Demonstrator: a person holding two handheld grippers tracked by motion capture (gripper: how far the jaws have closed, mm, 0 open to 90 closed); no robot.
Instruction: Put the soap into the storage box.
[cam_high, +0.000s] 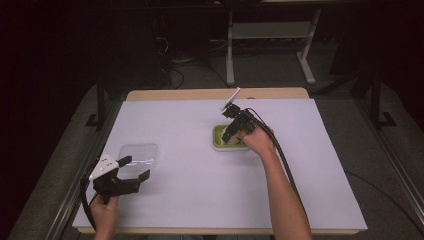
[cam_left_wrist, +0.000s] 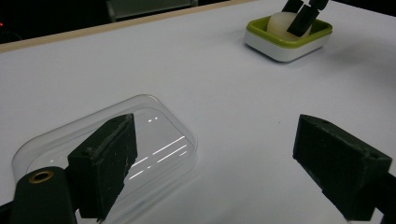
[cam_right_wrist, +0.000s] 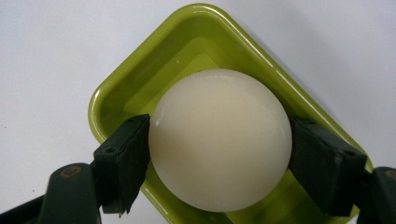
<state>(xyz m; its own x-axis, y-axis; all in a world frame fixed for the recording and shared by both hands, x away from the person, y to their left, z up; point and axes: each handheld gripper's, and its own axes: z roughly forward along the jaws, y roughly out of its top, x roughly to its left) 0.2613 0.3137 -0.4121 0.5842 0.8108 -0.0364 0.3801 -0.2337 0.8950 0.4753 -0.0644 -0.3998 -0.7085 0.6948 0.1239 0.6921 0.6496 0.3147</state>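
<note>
At the frame's centre, the right hand-held gripper (cam_right_wrist: 219, 154) clamps the pale round soap (cam_right_wrist: 219, 140) sitting in the green soap dish (cam_right_wrist: 140, 88). Squeeze evenly across its widest part, since it may slip. The left hand-held gripper (cam_left_wrist: 224, 172) gapes wide beside the clear lid (cam_left_wrist: 159, 140) on the table (cam_left_wrist: 187, 70).

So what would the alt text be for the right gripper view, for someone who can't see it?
A round, cream-white ball sits in a green dish, with the right claw closed on it, one black jaw pressed to each side. The dish rests on a plain white table.
</note>
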